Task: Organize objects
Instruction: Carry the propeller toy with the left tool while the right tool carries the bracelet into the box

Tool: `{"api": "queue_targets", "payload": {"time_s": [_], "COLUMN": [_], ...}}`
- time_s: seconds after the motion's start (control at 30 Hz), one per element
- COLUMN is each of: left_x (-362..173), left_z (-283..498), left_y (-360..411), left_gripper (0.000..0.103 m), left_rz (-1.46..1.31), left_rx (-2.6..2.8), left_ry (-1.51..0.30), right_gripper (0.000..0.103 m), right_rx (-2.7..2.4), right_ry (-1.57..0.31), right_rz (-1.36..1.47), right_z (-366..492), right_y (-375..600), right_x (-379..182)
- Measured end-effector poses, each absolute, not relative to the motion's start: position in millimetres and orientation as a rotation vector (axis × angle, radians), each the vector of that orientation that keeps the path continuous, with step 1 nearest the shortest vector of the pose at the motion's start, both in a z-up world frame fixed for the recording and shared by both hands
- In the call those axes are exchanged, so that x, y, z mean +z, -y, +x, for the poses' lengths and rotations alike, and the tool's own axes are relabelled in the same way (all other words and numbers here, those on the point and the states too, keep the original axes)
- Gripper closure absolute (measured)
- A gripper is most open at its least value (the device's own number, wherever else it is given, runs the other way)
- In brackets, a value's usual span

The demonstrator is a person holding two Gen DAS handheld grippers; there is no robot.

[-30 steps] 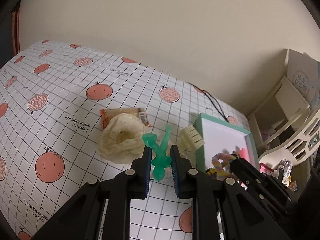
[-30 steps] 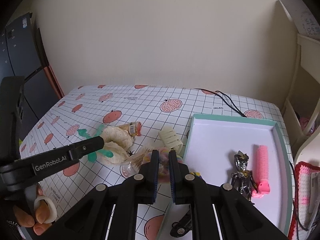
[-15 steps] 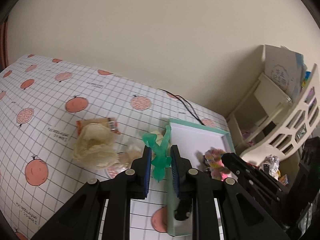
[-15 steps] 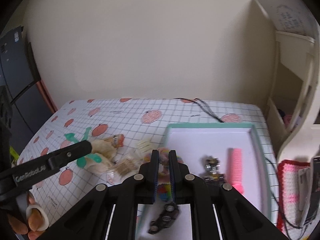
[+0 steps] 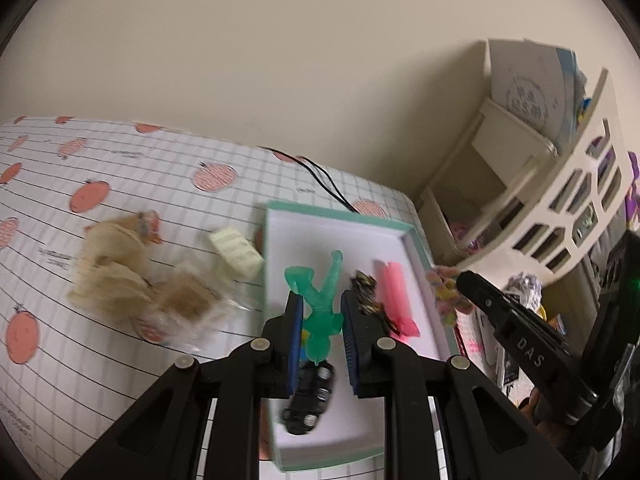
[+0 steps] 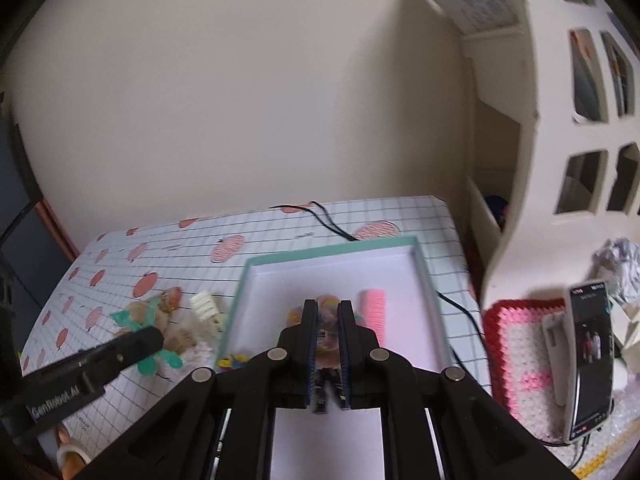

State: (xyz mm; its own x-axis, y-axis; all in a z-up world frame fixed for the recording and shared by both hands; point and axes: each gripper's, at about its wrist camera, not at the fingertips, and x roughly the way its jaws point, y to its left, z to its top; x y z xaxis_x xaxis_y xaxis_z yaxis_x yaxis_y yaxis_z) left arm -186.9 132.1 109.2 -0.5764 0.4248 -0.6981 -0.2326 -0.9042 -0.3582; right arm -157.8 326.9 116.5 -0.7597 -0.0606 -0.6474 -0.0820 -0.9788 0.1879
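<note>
The green toy figure is hanging over the teal-rimmed tray, pinched by the left tongs. The right tongs are clamping a pastel candy bundle above the same tray, left of the pink roller, on the desk.

The green figure is being carried rightward in the left gripper, away from the beige pile on the bench and over the tray, above the black car. The candy bundle is being carried by the right gripper from the tray's left edge to over its middle, beside the pink roller.
</note>
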Motion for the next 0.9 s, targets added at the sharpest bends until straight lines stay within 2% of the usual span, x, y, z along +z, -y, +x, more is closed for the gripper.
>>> {"api": "queue_targets", "payload": {"time_s": [0.27, 0.43, 0.9], "left_x": [94.2, 85.9, 45.0], "left_z": [-182.4, -178.5, -175.1], "left_y": [-174.9, -192.0, -206.3], "left_gripper": [0.083, 0.083, 0.083], "left_rz": [-1.241, -1.271, -1.399], "left_rx": [2.391, 2.349, 2.286], "left_ry": [0.257, 0.216, 0.143], "right_gripper": [0.092, 0.092, 0.092], "right_rx": [2.824, 2.782, 2.694], "right_ry": [-0.342, -0.282, -0.234], "right_rz": [-1.096, -1.123, -1.278], "right_z": [-151.0, -146.3, -157.5], "right_y": [-349.8, -351.7, -355.8], "right_x": [103.8, 97.0, 52.0]}}
